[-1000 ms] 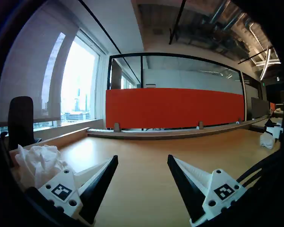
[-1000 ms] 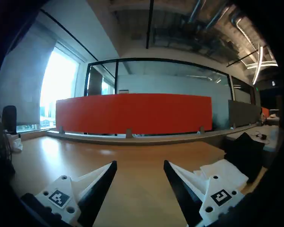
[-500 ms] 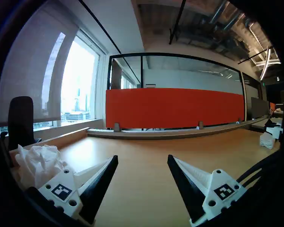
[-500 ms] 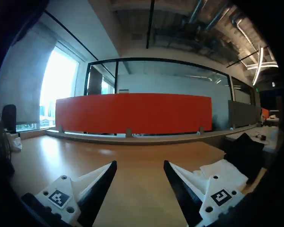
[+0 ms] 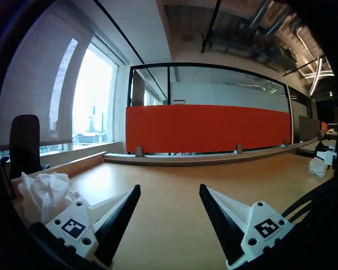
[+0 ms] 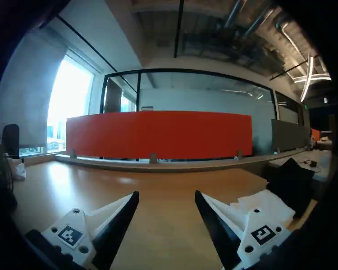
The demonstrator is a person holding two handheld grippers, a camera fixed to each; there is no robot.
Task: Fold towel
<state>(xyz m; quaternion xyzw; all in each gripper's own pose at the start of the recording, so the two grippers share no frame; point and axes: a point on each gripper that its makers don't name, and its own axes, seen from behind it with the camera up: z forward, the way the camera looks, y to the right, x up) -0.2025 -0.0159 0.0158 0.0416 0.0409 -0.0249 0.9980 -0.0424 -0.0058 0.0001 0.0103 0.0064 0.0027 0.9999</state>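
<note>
The crumpled white towel [image 5: 45, 193] lies heaped at the left edge of the surface [image 5: 182, 175], just beside the left gripper [image 5: 169, 186], whose jaws stand wide and empty. The right gripper [image 6: 166, 193] (jaws likewise wide, holding nothing) is near a folded white stack [image 6: 266, 202]. The heap is best drawn onto open wood and spread flat before any corners are pinched.
</note>
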